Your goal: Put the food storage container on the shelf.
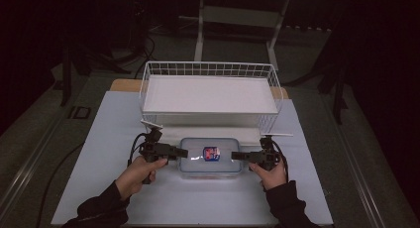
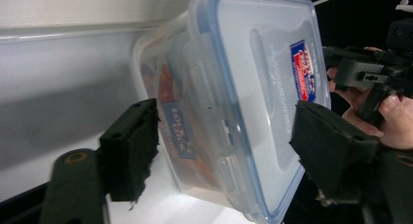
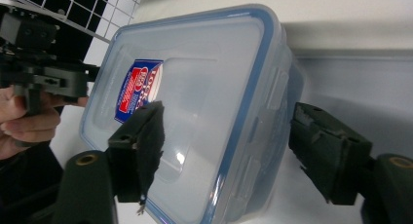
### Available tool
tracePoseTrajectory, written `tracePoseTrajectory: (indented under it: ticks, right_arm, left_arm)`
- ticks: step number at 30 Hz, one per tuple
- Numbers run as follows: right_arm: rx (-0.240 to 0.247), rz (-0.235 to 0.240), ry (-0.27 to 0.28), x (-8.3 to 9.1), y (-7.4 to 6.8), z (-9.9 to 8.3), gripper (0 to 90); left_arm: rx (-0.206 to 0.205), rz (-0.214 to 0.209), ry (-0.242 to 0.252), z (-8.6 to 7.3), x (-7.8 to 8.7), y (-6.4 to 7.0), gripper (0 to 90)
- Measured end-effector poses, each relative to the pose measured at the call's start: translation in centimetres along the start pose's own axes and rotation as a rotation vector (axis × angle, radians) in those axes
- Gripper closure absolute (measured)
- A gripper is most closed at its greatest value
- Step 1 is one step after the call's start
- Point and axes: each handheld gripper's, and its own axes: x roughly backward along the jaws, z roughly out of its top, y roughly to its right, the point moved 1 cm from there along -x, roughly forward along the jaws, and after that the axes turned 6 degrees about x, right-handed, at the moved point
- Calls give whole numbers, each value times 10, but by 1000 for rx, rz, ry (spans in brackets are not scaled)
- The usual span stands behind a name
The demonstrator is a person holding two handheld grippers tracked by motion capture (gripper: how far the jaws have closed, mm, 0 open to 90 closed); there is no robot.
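A clear plastic container (image 1: 210, 160) with a blue-rimmed lid and a red and blue label sits on the white table in front of the basket. My left gripper (image 1: 181, 152) is at its left end and my right gripper (image 1: 236, 155) at its right end. In the left gripper view the container (image 2: 243, 87) lies ahead of my left gripper (image 2: 229, 146), which is open, one jaw low beside the end wall and one above the lid. In the right gripper view my right gripper (image 3: 236, 153) is open around the container (image 3: 195, 78) in the same way.
A white wire basket (image 1: 210, 69) holding a flat white board stands just behind the container. The white table top (image 1: 109, 139) extends to both sides and toward the person. Cables trail from both grippers. The room around the table is dark.
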Motion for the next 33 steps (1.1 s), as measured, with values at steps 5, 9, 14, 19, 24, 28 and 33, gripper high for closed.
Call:
tracePoseTrajectory:
  ticks: [5, 9, 14, 19, 24, 28, 33]
  right_arm:
    - [-47, 12, -22, -2, 7, 2, 334]
    - [-89, 34, -51, -6, 9, 2, 370]
    - [-140, 70, -70, -6, 12, 3, 396]
    - [-149, 60, -83, -8, 10, 4, 386]
    - [-129, 57, -85, -7, 7, 3, 386]
    - [-88, 45, -94, -5, 2, 3, 386]
    - [-44, 39, -94, -2, -2, 2, 385]
  left_arm:
    - [16, -16, -12, 0, -3, -3, 332]
    - [47, -71, -22, 0, -5, -7, 413]
    - [43, -77, -30, -2, -4, -7, 447]
    - [57, -58, -25, -3, -3, -3, 473]
    - [35, -35, -8, -7, -1, 2, 480]
    - [17, -27, -6, -10, 1, 5, 494]
    - [-6, -29, 7, -14, 3, 7, 508]
